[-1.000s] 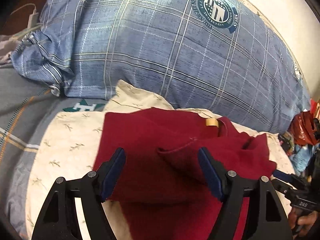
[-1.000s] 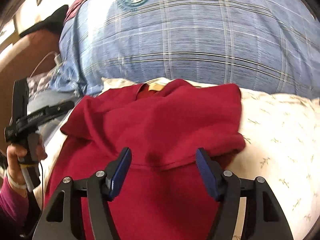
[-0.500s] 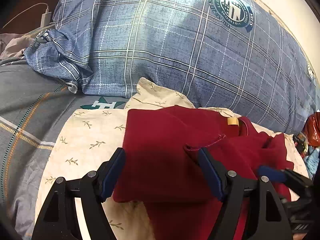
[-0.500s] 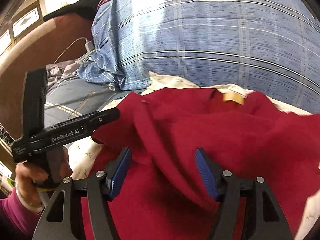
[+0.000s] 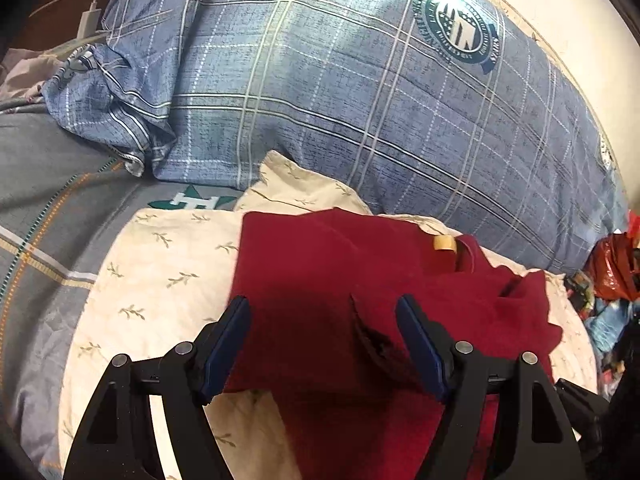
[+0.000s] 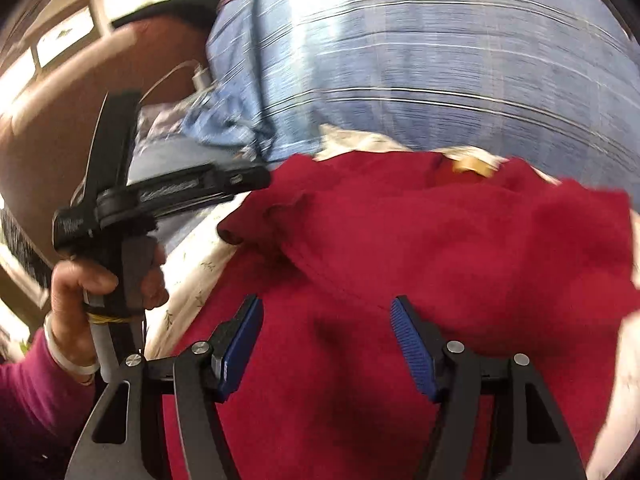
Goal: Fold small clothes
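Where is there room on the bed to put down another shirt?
The cream cloth lies bare left of the red shirt, up to the grey sheet. The sheet itself is open too. Behind, the blue pillow crowds the shirt. On the right, bags pile up.

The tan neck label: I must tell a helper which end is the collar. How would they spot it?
Start at the big blue plaid pillow. Just below lies the red garment. The tan neck label, at its far edge, is the only pale patch on the red.
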### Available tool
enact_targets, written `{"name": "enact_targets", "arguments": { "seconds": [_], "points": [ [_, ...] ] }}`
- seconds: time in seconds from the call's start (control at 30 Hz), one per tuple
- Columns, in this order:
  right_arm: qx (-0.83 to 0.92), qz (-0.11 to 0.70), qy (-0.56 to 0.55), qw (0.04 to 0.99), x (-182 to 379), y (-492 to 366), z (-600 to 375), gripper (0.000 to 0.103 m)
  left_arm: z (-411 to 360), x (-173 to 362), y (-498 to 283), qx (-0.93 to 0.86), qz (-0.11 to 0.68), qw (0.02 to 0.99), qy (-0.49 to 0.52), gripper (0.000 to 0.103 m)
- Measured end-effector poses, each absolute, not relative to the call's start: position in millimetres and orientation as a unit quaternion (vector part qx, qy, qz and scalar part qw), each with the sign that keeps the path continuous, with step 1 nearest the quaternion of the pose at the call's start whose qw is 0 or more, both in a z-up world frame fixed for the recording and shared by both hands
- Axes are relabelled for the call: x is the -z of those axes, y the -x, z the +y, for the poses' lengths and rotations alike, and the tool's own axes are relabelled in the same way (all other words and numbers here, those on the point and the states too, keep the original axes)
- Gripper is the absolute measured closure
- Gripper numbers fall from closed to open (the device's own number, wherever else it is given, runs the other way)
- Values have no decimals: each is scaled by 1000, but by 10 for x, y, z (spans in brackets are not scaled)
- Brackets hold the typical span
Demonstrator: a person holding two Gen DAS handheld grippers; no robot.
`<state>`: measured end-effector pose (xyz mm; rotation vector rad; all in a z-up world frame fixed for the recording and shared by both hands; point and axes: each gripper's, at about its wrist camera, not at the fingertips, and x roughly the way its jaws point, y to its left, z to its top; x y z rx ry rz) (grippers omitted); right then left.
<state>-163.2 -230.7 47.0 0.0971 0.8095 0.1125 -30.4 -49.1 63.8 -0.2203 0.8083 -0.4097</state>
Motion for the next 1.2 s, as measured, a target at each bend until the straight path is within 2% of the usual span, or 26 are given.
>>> {"name": "enact_targets", "arguments": {
  "seconds": [0.17, 0.27, 0.33, 0.4, 0.43, 0.57, 0.73, 0.9, 0.97, 1.0, 1.03, 1.07, 1.2],
  "points": [
    [-4, 371, -88, 924, -623, 1936, -2724, 35, -484, -623, 273, 210, 391, 886, 137, 29],
    [32, 355, -102, 929, -692, 2119, -2971, 35, -609, -539, 241, 227, 409, 873, 138, 33],
    [60, 351, -111, 928, -702, 2214, -3152, 34, -761, -496, 243, 239, 415, 870, 117, 51],
    [80, 350, -127, 925, -691, 2280, -3326, 34, -927, -473, 260, 246, 419, 870, 81, 88],
    [93, 349, -132, 923, -681, 2303, -3423, 34, -1022, -495, 273, 244, 410, 877, 56, 93],
    [146, 352, -123, 916, -690, 2349, -3704, 34, -1058, -707, 236, 247, 383, 888, 51, 98],
    [167, 357, -105, 913, -666, 2246, -3886, 34, -607, -1151, 185, 228, 342, 906, 104, 98],
    [162, 375, -36, 912, -545, 1894, -3796, 39, -469, -955, 238, 209, 367, 902, 88, 98],
    [167, 372, 8, 913, -522, 1747, -3729, 67, -454, -841, 224, 200, 381, 898, 89, 98],
    [171, 379, 30, 909, -508, 1678, -3703, 73, -461, -819, 204, 196, 385, 897, 94, 98],
    [174, 381, 44, 907, -519, 1641, -3689, 89, -448, -796, 212, 193, 388, 895, 102, 98],
    [175, 373, 41, 910, -571, 1667, -3697, 96, -439, -783, 203, 191, 389, 895, 108, 98],
    [191, 338, 0, 922, -778, 2017, -3840, 97, -517, -737, 227, 190, 391, 895, 94, 98]
  ]
}}
